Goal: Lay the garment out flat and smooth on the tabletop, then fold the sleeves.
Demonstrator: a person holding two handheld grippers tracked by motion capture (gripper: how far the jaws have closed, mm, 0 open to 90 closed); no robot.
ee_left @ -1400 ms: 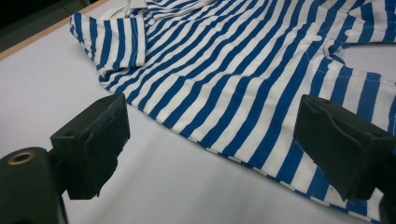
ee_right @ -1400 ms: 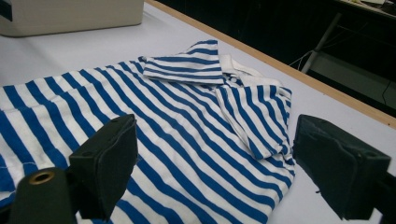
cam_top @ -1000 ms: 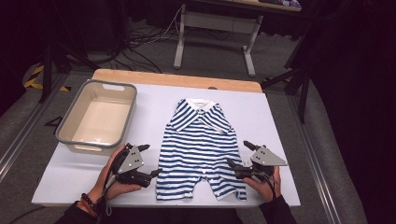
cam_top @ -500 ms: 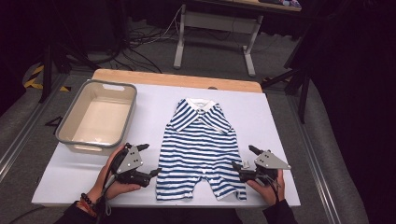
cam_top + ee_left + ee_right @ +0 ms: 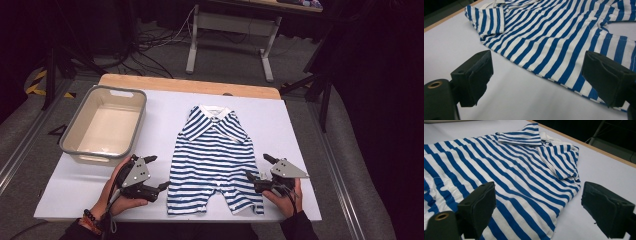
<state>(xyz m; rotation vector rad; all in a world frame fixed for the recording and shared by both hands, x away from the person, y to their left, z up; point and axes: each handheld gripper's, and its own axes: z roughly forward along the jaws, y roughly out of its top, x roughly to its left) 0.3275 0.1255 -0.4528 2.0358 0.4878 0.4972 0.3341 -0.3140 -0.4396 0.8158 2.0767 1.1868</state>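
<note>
A grey bin (image 5: 103, 126) with a pale inside sits at the left of the white table (image 5: 300, 125), whose far edge shows bare wood. Beyond it, on the grey floor (dim back there), stand a metal stand (image 5: 227, 40) and tangled black cables (image 5: 150, 47).

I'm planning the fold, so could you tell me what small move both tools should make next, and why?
Probably ease each tool inward and shut it on the romper's side edge: the left tool and right tool stand open beside its lower edges, holding nothing.
</note>
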